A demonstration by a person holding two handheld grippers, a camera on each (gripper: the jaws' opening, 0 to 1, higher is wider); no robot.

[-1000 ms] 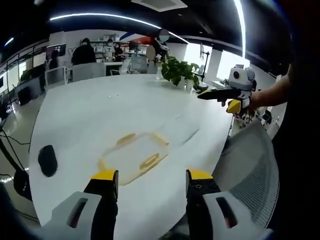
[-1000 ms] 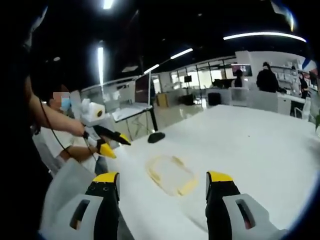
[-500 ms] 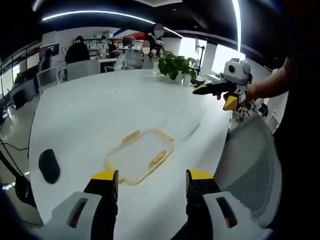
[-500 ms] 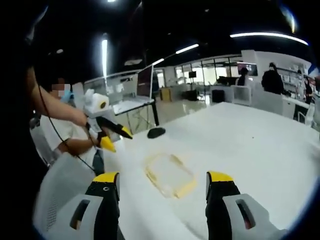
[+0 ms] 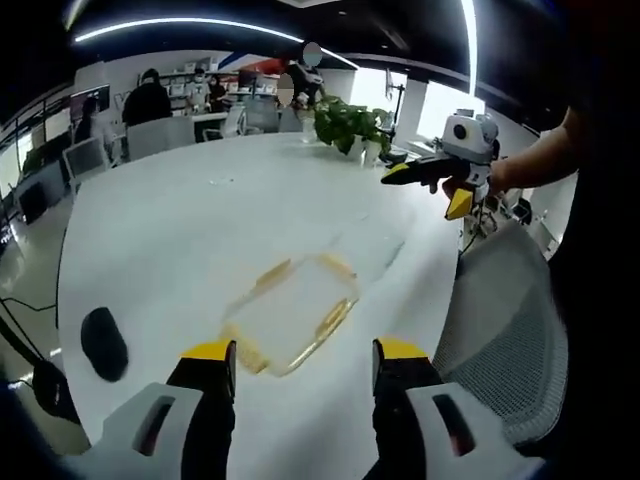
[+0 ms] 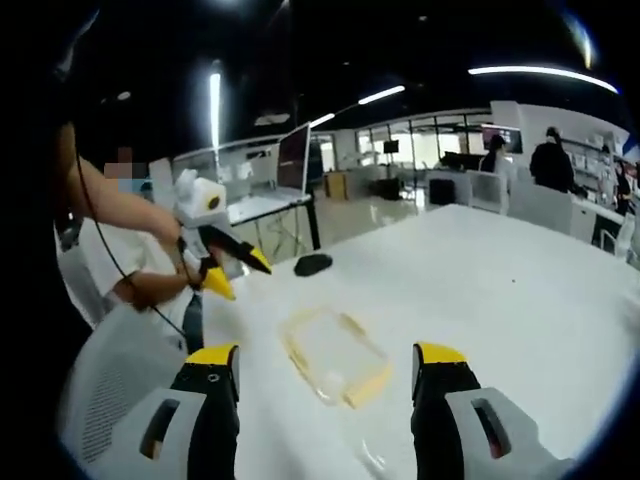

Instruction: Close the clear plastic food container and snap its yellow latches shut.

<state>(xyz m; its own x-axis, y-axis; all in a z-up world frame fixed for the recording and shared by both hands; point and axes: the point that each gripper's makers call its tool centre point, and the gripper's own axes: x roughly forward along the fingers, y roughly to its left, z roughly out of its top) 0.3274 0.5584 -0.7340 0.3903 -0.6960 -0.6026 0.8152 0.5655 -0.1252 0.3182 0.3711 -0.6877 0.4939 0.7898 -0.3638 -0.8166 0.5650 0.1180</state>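
Left gripper view: left tongs (image 5: 304, 362) low in the frame, spread wide, yellow-tipped, nothing between them, held above the near edge of the white surface (image 5: 190, 230). Just beyond the tips, lying flat on the surface, the clear plastic food container (image 5: 292, 311), yellow latches (image 5: 333, 319) along its sides, lid state hard to judge through the clear plastic. To the left of it, well apart, a black mouse (image 5: 103, 342) on the surface. Off to the right, up in the air past the surface edge, right tongs (image 5: 432, 182) in a hand (image 5: 497, 178), black with yellow tips, parted, gripping nothing. Below that, a grey mesh chair back (image 5: 507, 340). At the far end, a green potted plant (image 5: 349, 125), and seated people (image 5: 148, 100) at desks beyond.

Right gripper view: right tongs (image 6: 326, 363) also spread wide and empty, hovering over the same white surface (image 6: 500, 280). Container (image 6: 333, 354) between and just beyond the tips, flat on the surface, yellow latches (image 6: 366, 386) showing at its edges. To the left, left tongs (image 6: 238, 272) in a hand (image 6: 173, 240), raised above the surface edge, yellow tips apart, clear of the container. Black mouse (image 6: 313, 264) farther back near that edge. Mesh chair back (image 6: 115, 390) lower left. Monitor (image 6: 293, 160) on a desk behind, standing people (image 6: 552, 165) far right in the office.
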